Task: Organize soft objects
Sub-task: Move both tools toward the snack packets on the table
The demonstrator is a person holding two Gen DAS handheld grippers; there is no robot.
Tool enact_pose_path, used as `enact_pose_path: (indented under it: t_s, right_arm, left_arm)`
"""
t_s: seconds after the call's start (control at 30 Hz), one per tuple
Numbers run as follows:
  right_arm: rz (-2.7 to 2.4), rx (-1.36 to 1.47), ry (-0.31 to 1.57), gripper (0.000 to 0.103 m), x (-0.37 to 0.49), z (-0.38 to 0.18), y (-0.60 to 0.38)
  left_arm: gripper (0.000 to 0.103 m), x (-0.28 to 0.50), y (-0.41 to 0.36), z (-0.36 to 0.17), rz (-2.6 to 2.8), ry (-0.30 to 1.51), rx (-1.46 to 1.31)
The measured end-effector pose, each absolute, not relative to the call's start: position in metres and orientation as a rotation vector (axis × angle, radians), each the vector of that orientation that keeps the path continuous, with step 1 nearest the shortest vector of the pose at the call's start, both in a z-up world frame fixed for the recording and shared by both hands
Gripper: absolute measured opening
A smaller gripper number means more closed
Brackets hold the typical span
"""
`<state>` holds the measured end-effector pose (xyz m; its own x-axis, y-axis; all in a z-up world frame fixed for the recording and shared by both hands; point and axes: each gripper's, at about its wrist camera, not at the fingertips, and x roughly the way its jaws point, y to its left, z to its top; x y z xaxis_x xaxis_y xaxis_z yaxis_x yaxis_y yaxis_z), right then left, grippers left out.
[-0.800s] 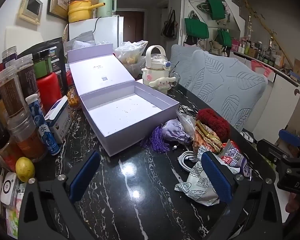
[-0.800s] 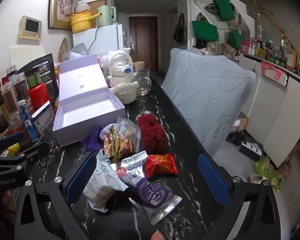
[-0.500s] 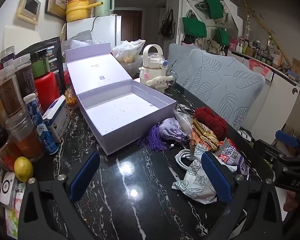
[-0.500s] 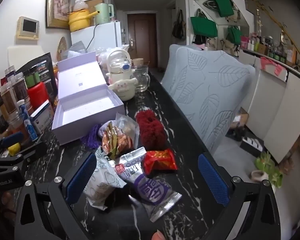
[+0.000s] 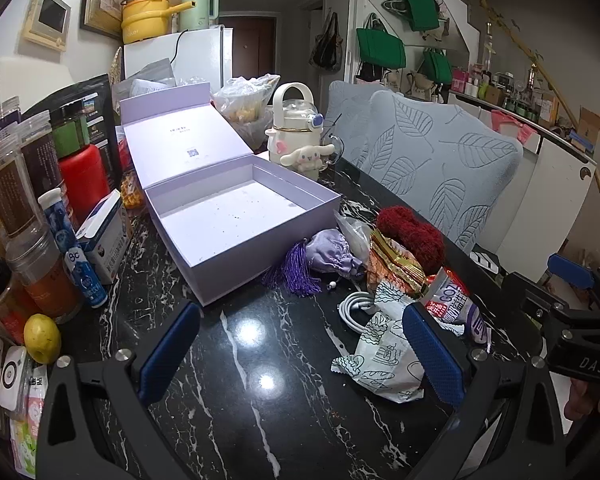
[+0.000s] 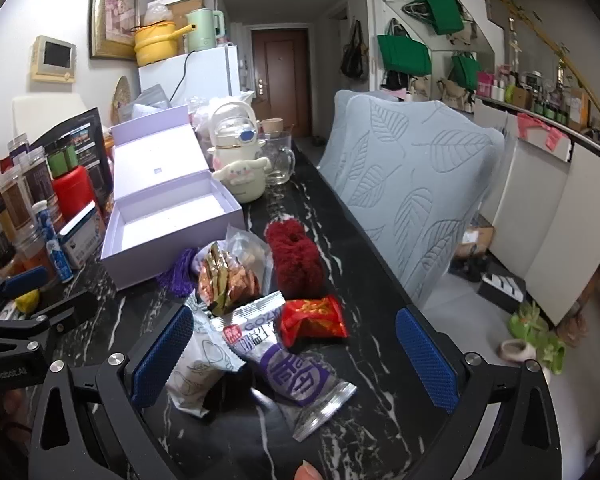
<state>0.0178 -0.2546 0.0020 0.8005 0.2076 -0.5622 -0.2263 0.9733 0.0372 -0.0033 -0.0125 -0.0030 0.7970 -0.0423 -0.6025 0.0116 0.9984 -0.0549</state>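
Observation:
An open, empty lilac box [image 5: 236, 216] sits on the black marble table [image 5: 260, 360]; it also shows in the right wrist view [image 6: 168, 220]. Right of it lie a purple tasselled pouch [image 5: 324, 256], a fuzzy dark red item [image 5: 412, 232] [image 6: 296, 256], a white cable [image 5: 354, 308] and snack packets: white patterned [image 5: 384, 356], purple-and-white [image 6: 288, 360], red [image 6: 314, 316], clear bag of crackers [image 6: 228, 276]. My left gripper [image 5: 300, 352] is open and empty above the table, left of the pile. My right gripper [image 6: 292, 356] is open over the packets, holding nothing.
Jars, a red bottle [image 5: 82, 176], a blue tube [image 5: 72, 252], a small carton [image 5: 108, 232] and a lemon [image 5: 42, 338] crowd the left edge. A cream kettle with a plush face [image 6: 240, 168] and a glass mug [image 6: 278, 160] stand behind the box. Leaf-patterned chair backs [image 6: 412, 184] line the right side.
Both grippers have shifted slightly; the view in each has risen and drawn back a little. Nothing was gripped or moved on the table.

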Motion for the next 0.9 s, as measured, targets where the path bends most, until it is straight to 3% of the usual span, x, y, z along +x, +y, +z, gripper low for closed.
enact_pose_path:
  t_s: [0.9]
  right_arm:
    - [0.254, -0.038, 0.587, 0.103, 0.013, 0.010, -0.257]
  left_arm:
    - [0.103, -0.004, -0.033, 0.004, -0.048, 0.642, 0.006]
